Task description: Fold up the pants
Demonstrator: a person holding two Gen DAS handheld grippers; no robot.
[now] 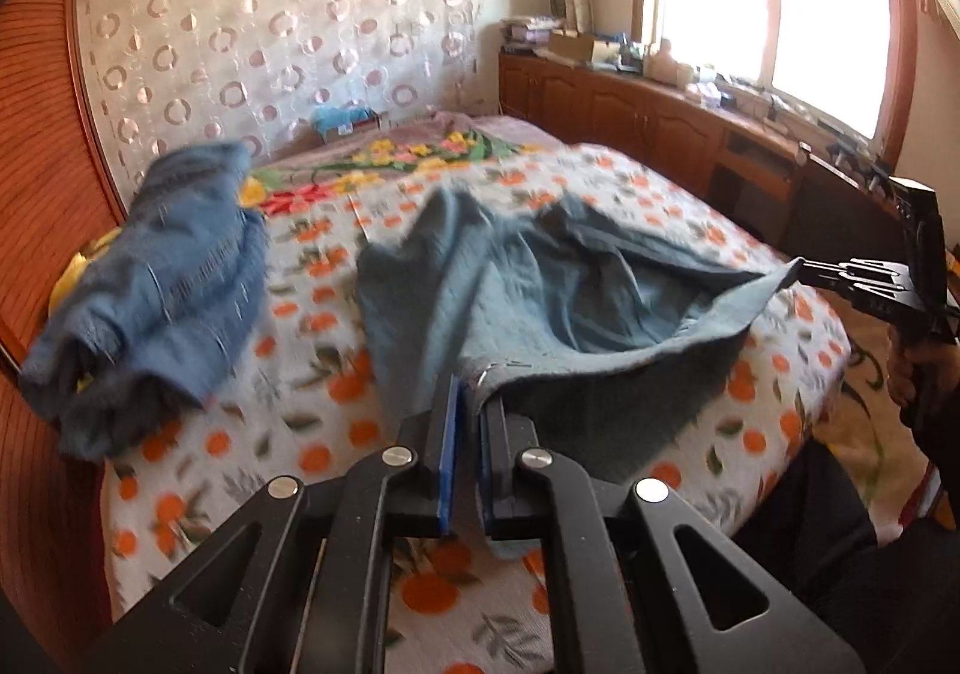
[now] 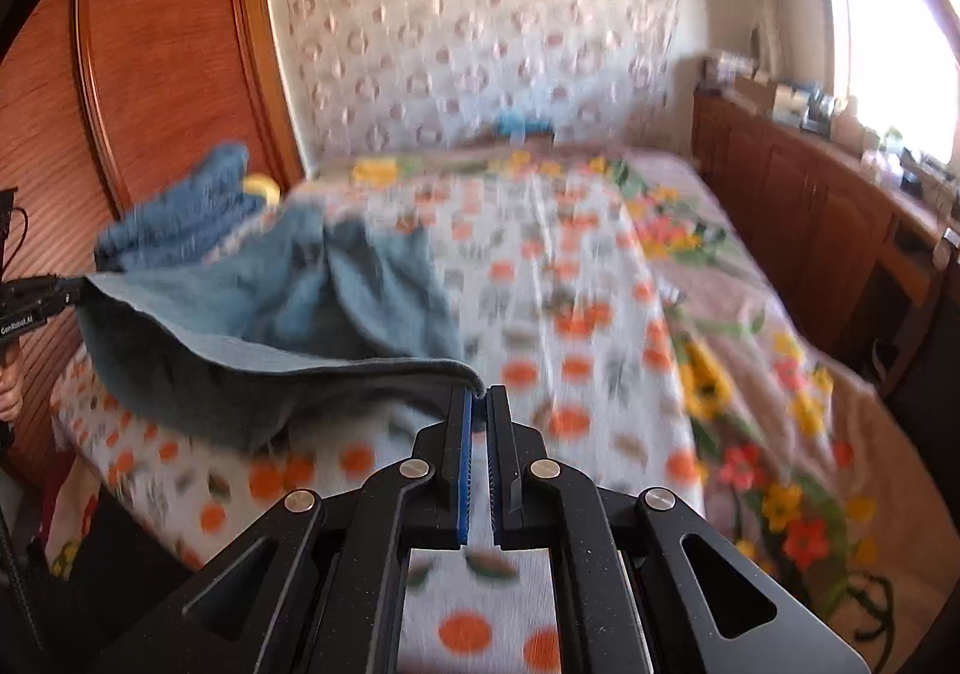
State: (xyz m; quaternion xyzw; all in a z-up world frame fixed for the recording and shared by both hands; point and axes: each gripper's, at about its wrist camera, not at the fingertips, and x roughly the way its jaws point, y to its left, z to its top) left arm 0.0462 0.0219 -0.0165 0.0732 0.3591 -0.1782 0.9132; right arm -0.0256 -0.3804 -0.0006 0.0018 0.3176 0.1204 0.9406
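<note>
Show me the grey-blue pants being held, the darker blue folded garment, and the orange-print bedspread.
Grey-blue pants (image 1: 516, 284), left wrist view, rumpled middle of the fabric.
Darker blue folded garment (image 1: 162, 278), left wrist view, its top layer.
Orange-print bedspread (image 2: 576, 314), right wrist view, bare patch right of the pants.

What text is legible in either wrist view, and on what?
"GenRobot.AI", partly cut off, white lettering on the left tool body at the left edge of the right wrist view.
Faint marks on the right tool in the left wrist view: too small to read.
Boxes on the window cabinet: too blurred to read.
</note>
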